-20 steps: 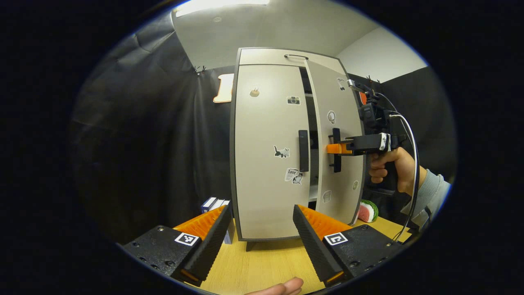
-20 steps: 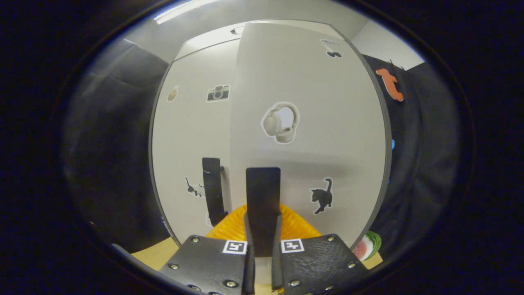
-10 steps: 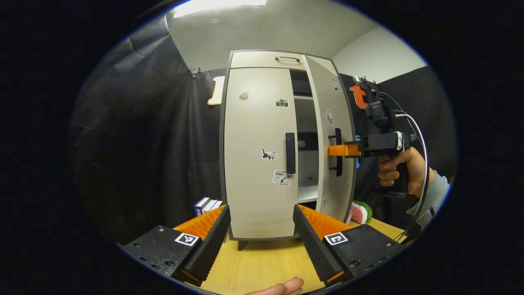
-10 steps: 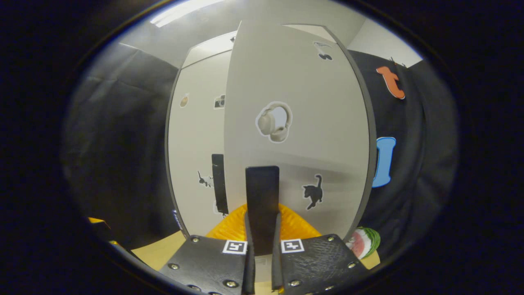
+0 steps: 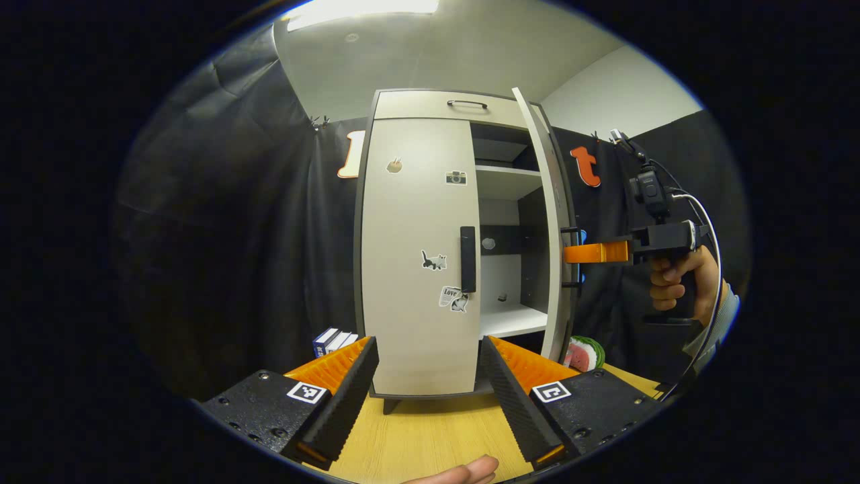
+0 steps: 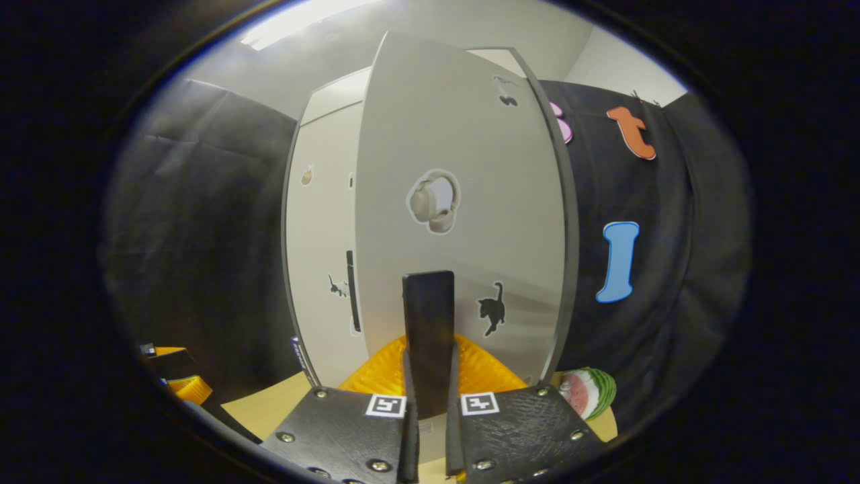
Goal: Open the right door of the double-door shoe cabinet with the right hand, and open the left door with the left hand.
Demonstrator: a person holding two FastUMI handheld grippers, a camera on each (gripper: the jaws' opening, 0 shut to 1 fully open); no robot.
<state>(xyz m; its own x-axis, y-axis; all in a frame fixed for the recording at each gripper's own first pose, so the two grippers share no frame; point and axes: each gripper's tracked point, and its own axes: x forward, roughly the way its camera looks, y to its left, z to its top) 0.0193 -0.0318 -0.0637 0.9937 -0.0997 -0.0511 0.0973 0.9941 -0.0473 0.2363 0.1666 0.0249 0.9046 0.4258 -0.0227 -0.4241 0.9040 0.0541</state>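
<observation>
A pale double-door shoe cabinet (image 5: 416,107) stands on the wooden table. Its right door (image 5: 552,228) is swung wide open, edge-on in the left gripper view, and white shelves (image 5: 507,173) show inside. My right gripper (image 6: 428,376) is shut on that door's black vertical handle (image 6: 428,323); in the left gripper view the right gripper (image 5: 579,253) reaches it from the right, held by a hand (image 5: 678,282). The left door (image 5: 416,255) is closed, its black handle (image 5: 467,259) free. My left gripper (image 5: 428,370) is open, low in front of the left door and apart from it.
A watermelon-slice toy (image 5: 583,353) lies on the table (image 5: 430,437) by the cabinet's right foot. Small blue-and-white boxes (image 5: 332,338) stand at its left. Black cloth walls close in behind and at both sides. A fingertip (image 5: 463,470) shows at the bottom edge.
The right door has swung from slightly ajar to wide open, pulled by my right gripper moving right and back. The shelves have come into sight. My left gripper stays open and backed off slightly.
</observation>
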